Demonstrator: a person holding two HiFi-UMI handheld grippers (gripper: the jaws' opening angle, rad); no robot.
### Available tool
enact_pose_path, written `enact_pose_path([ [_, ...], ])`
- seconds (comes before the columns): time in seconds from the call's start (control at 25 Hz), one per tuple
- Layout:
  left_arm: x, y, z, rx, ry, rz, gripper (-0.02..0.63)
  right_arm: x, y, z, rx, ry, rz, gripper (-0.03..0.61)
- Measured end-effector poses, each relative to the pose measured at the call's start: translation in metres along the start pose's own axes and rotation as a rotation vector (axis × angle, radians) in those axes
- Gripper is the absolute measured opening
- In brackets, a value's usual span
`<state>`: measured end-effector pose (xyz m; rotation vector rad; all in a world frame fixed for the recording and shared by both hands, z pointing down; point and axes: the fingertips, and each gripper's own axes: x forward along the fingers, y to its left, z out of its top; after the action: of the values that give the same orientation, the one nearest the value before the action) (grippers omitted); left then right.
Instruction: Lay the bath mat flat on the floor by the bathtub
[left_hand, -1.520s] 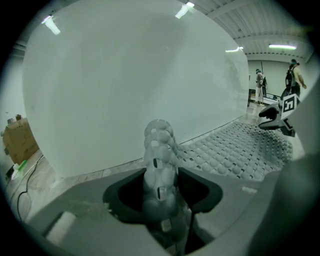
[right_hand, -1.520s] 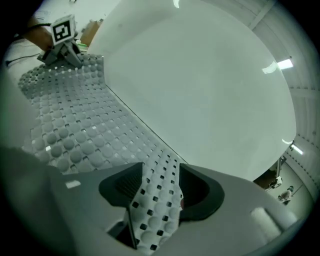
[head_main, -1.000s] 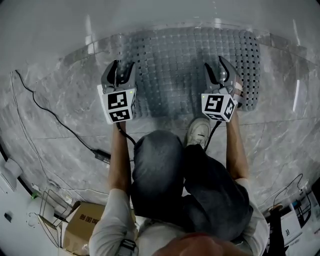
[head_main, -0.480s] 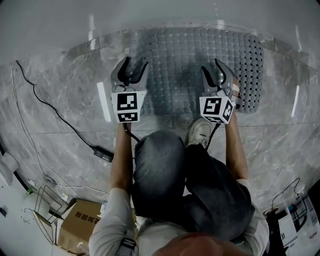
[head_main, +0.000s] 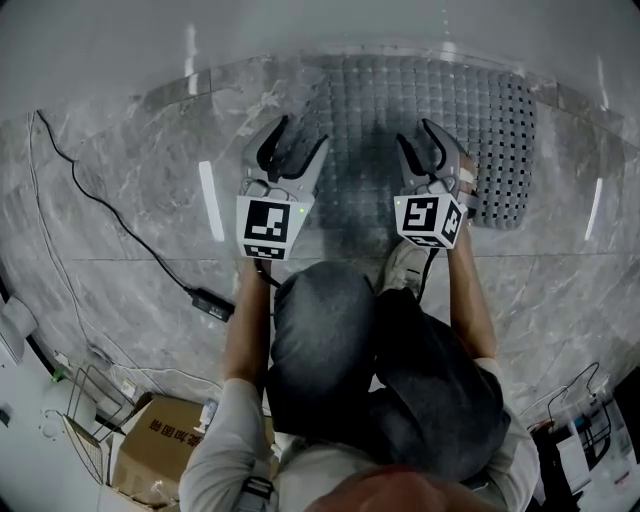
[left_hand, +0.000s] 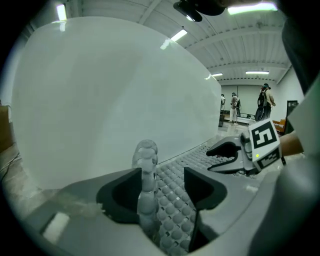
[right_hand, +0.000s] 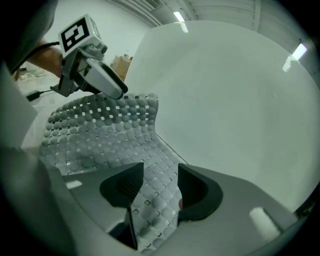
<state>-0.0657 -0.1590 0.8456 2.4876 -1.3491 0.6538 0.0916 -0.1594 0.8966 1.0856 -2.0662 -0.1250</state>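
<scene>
From the head view, the bath mat (head_main: 440, 95) lay on the floor (head_main: 150, 200) hard against the bathtub (head_main: 300, 30). My left gripper (head_main: 298, 140) was at its left end and my right gripper (head_main: 425, 145) over its near edge.

In the left gripper view my jaws had just been opening and stood wide. The mat's edge (left_hand: 145, 165) curled upright between them, not pinched. I judged I should back out straight, so the pads would not drag that curl along.

In the right gripper view my jaws also stood apart, with the mat sloping loose through the gap. Its far corner (right_hand: 145, 102) was raised, so that end would need pressing down flat and square to the tub.
</scene>
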Motion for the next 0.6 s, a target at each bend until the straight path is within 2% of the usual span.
enact_pose_path([
  [0.24, -0.008, -0.014, 0.006, 0.021, -0.025, -0.028, 0.267, -0.001, -0.001, 0.006, 0.005, -0.010, -0.011, 0.219],
  [0.6, -0.010, -0.018, 0.000, 0.004, -0.024, -0.045, 0.258, -0.011, -0.002, 0.016, 0.013, -0.030, -0.025, 0.219],
])
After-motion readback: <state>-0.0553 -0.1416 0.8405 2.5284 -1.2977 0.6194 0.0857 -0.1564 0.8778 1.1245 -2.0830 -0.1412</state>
